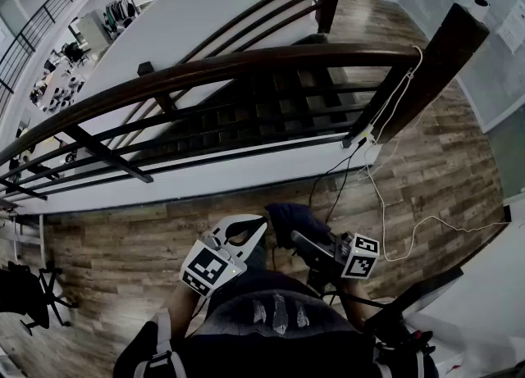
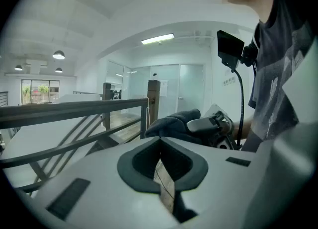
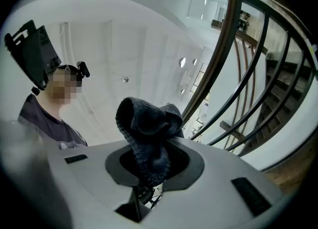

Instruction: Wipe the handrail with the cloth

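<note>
The dark wooden handrail (image 1: 246,63) curves across the head view above black balusters, well ahead of both grippers. My right gripper (image 1: 302,239) is held low near my body, shut on a bunched dark blue cloth (image 1: 289,216). In the right gripper view the cloth (image 3: 146,128) bulges up out of the closed jaws of the right gripper (image 3: 149,166), with the handrail (image 3: 218,59) rising at the right. My left gripper (image 1: 256,229) sits just left of the cloth, jaws together and holding nothing. The left gripper view shows the left gripper (image 2: 160,146), the cloth (image 2: 174,122) and the handrail (image 2: 64,109).
A dark newel post (image 1: 435,65) ends the rail at the right, with a white cable (image 1: 385,171) trailing from it over the wood floor. Stairs (image 1: 271,106) descend behind the balusters. A black office chair (image 1: 25,294) stands at the lower left.
</note>
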Tool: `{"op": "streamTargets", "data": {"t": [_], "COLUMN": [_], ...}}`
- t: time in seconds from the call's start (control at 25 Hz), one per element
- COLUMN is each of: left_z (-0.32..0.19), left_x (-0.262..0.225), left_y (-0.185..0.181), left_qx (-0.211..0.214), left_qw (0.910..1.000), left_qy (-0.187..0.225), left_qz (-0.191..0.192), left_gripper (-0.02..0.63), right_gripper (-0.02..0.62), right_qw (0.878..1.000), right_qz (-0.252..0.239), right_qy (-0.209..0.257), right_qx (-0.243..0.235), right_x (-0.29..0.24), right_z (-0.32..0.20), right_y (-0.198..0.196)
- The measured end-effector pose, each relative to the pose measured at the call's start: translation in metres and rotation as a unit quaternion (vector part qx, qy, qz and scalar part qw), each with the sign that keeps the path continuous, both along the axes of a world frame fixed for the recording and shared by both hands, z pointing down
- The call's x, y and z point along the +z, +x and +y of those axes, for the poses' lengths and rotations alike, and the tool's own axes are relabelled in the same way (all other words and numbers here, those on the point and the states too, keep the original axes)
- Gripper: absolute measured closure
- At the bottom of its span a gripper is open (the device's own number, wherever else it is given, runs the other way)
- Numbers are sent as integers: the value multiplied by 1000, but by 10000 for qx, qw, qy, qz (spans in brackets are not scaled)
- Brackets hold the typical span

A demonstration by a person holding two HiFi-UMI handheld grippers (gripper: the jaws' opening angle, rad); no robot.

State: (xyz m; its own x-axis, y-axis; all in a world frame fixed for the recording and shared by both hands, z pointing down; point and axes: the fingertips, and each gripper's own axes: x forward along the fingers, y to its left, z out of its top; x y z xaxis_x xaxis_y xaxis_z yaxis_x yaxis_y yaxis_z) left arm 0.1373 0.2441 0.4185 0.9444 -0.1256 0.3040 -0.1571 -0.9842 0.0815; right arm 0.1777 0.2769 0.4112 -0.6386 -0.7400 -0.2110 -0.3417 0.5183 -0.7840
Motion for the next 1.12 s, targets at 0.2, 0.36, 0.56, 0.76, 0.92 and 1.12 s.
{"op": "streamTargets", "data": {"t": [0.2,0.36,0.56,0.76,0.92,1.12], "left_z": [-98,-145,-186,-202,-207,-225], "left_x": [-2,-7,-9,3,21,35], "left_y": [24,61,107,153,199,249], "left_qx": [-160,288,453,187,-400,-922], "left_qw": [9995,9987,9985,9998,9983,9924], "left_qy": [-80,-172,-37,-30,-252,-321], "left_qz": [268,393,307,-20,-355,-755], "left_gripper": [598,598,598,598,598,598], "right_gripper": [538,538,538,538,538,538], "right_qw": [9996,9938,8971,7414,6784,6577], "right_qz": [171,829,3753,5927,6704,6947], "right_qy": [-80,-113,-637,-1520,-1807,-1995], "right_qx": [196,739,2243,2755,2402,2121], "right_x": [0,-4,39,105,142,180], "right_z": [-93,-141,-191,-274,-346,-388], "right_y": [32,80,216,417,527,603]}}
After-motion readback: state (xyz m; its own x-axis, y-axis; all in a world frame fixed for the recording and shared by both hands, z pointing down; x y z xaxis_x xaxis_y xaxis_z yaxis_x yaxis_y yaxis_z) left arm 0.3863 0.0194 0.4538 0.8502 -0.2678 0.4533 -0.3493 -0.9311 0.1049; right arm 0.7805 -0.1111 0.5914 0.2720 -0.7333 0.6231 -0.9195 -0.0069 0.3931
